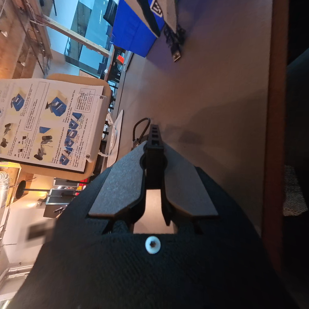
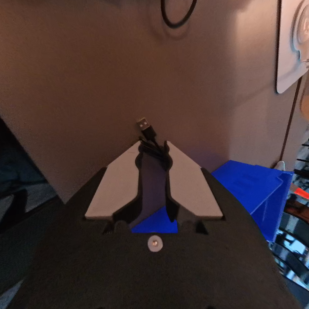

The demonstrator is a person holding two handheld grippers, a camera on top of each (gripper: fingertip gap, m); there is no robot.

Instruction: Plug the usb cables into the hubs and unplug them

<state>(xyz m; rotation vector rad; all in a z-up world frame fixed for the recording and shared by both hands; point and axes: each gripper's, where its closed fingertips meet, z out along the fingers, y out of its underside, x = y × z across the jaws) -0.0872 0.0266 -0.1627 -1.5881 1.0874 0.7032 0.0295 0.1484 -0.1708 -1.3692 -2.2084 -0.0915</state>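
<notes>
The left claw [image 1: 154, 147] is clenched on the black hub [image 1: 155, 138], held over the worktop [image 1: 217, 100]. The right claw [image 2: 153, 144] grips the bundled usb cable [image 2: 147, 130], plug forward — insertion pending, I judge: next, align plug with a port.

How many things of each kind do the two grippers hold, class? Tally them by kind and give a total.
Black rectangular USB hub, clamped in the left gripper: 1
Black bundled USB cable with a metal plug, clamped in the right gripper: 1
Total: 2
</notes>
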